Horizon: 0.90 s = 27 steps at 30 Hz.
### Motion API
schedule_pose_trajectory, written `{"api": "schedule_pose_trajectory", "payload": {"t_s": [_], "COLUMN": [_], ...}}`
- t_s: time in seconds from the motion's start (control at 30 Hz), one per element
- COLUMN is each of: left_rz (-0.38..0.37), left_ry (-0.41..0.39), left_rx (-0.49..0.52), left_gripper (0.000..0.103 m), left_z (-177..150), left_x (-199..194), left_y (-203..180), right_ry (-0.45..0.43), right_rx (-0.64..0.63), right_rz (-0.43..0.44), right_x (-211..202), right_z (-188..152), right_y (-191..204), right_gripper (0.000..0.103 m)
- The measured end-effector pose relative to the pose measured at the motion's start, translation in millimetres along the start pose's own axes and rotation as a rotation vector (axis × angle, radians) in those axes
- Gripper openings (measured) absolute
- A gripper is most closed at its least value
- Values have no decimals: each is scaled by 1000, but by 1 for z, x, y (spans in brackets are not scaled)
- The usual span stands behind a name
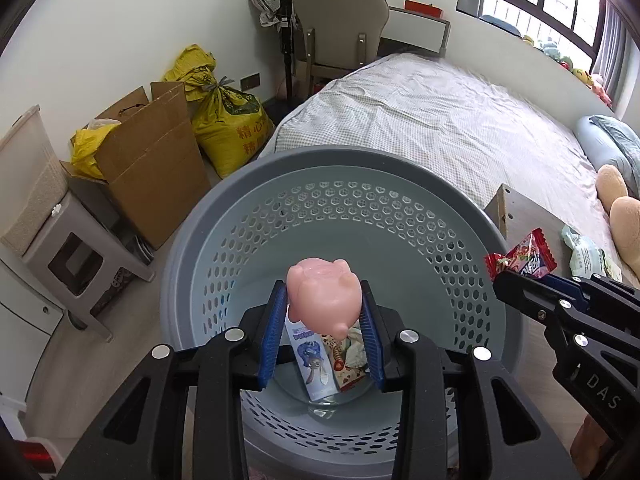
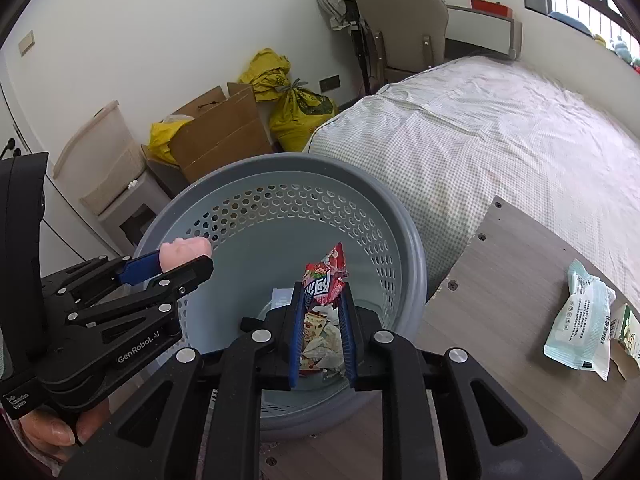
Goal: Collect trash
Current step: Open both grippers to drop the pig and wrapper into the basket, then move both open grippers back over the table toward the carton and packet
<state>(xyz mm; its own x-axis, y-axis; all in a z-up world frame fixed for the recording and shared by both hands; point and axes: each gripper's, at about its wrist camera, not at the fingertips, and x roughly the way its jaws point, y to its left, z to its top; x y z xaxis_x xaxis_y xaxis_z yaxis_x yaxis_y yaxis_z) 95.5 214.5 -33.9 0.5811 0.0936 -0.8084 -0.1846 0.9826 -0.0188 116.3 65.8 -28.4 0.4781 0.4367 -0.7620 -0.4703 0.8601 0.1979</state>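
Grippers are both loaded over our grey basket [image 1: 224,216]: our left gripper [image 1: 325,312] pinches a pink toy [image 1: 322,296], our right gripper [image 2: 323,300] clamps a red wrapper [image 2: 326,276], and beneath them discarded packets [image 2: 320,340] lie on the basket floor.

"GenRobot.AI" is printed in white on the left gripper [image 2: 188,266] body at lower left of the right wrist view; "DAS" stands on the right gripper [image 1: 504,276] body at lower right of the left wrist view.
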Motion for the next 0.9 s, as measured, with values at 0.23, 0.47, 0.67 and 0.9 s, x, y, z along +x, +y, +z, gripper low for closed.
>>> {"api": "schedule_pose_trajectory", "payload": {"t_s": [0.23,0.47,0.67,0.9], "left_rz": [14,20,20,24], "left_ry": [-12,-12,-19,-20], "left_rx": [-28,-36,-38,-39], "left_gripper": [53,58,60,60], "left_z": [1,0,0,0], "left_x": [-3,-5,-8,-11], "left_y": [10,13,15,14], "right_ry": [-24,-25,-26,-35], "right_rx": [3,6,10,18], "right_rz": [-14,-20,-22,-20], "right_x": [-5,-7,-9,-12], "right_z": [0,0,0,-1], "right_y": [1,1,-1,-3], "right_gripper": [38,39,41,41]}}
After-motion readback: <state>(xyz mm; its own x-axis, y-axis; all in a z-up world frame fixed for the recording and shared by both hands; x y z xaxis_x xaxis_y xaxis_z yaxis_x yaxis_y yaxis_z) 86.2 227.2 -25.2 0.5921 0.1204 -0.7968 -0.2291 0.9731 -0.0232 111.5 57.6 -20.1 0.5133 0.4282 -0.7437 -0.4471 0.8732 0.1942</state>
